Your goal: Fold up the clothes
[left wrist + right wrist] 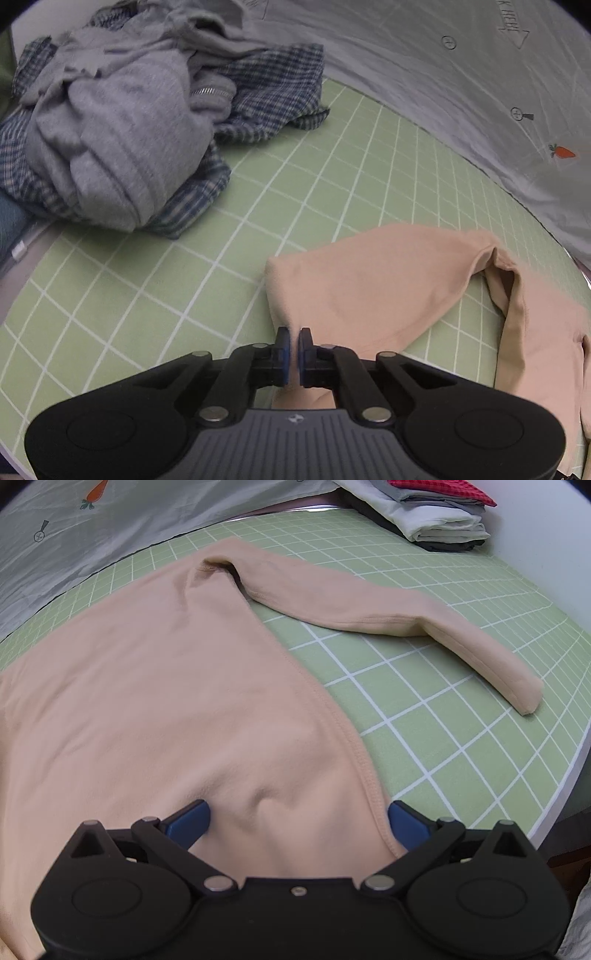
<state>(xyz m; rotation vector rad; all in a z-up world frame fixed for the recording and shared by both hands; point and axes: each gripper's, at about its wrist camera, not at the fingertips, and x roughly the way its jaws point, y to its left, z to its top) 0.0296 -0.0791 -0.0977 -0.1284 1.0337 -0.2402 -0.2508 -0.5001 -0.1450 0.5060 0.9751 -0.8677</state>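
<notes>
A peach long-sleeved top (pixel 155 686) lies spread on the green grid mat (pixel 424 716). Its right sleeve (pixel 388 616) stretches out to the right over the mat. My right gripper (pixel 298 818) is open, its blue fingers (pixel 188 821) astride the top's lower right hem corner, with a fabric ridge between them. In the left wrist view the same top (pixel 369 288) lies at the right, and my left gripper (pixel 294 341) is shut on its fabric edge, low over the mat (pixel 147 314).
A heap of unfolded clothes, a grey zip hoodie (pixel 122 122) on a blue plaid shirt (pixel 266 99), sits at the mat's far left. A stack of folded clothes (pixel 436 513) stands at the far right. A grey printed sheet (pixel 461 74) lies behind the mat.
</notes>
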